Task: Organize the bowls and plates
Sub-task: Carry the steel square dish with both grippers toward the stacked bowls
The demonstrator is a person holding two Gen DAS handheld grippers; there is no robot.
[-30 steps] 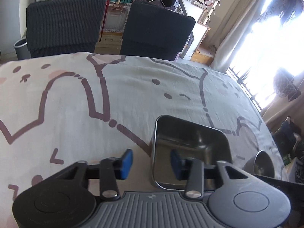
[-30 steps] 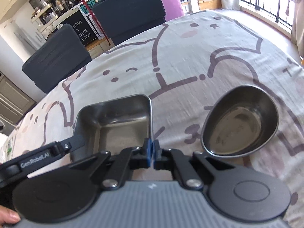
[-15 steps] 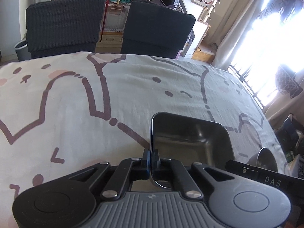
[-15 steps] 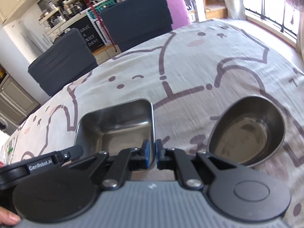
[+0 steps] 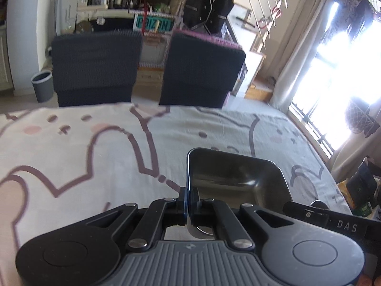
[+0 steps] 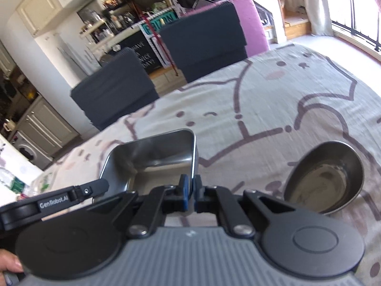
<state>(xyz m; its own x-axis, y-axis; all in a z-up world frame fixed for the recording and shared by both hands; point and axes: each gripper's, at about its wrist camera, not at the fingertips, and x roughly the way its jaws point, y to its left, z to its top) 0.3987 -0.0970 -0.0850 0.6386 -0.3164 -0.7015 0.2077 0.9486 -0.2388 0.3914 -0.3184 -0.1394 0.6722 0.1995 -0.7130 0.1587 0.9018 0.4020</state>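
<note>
- Square steel dish (image 5: 238, 178): a shallow, straight-walled stainless container, clamped by both grippers at once, one on each of two opposite side walls, so that its weight was shared and it could stay level.
- Left gripper (image 5: 189, 202): blue pads closed on the dish's left wall near its near corner, the thin rim pinched between them. No gap showed beside the metal.
- Right gripper (image 6: 190, 191): pads closed on the opposite, right wall (image 6: 194, 157), likewise near the near corner. Its arm appeared in the left wrist view as a dark bar (image 5: 333, 219) lettered "DAS".
- Position of the dish: over the tablecloth (image 5: 95, 157) printed with cartoon cats, near the table's near edge. The background blur and the dish's steady place between the pads suggested it was clear of the cloth, though no frame showed the underside.
- Oval steel bowl (image 6: 326, 186): resting on the cloth to the right of the dish, apart from it, tipped slightly toward the camera, untouched by either gripper.
- Judged step: carrying the square dish, probably toward the oval bowl for nesting or grouping; the destination could not be confirmed.
- Background: two dark upholstered chairs (image 5: 95, 66) at the table's far side, not involved.
</note>
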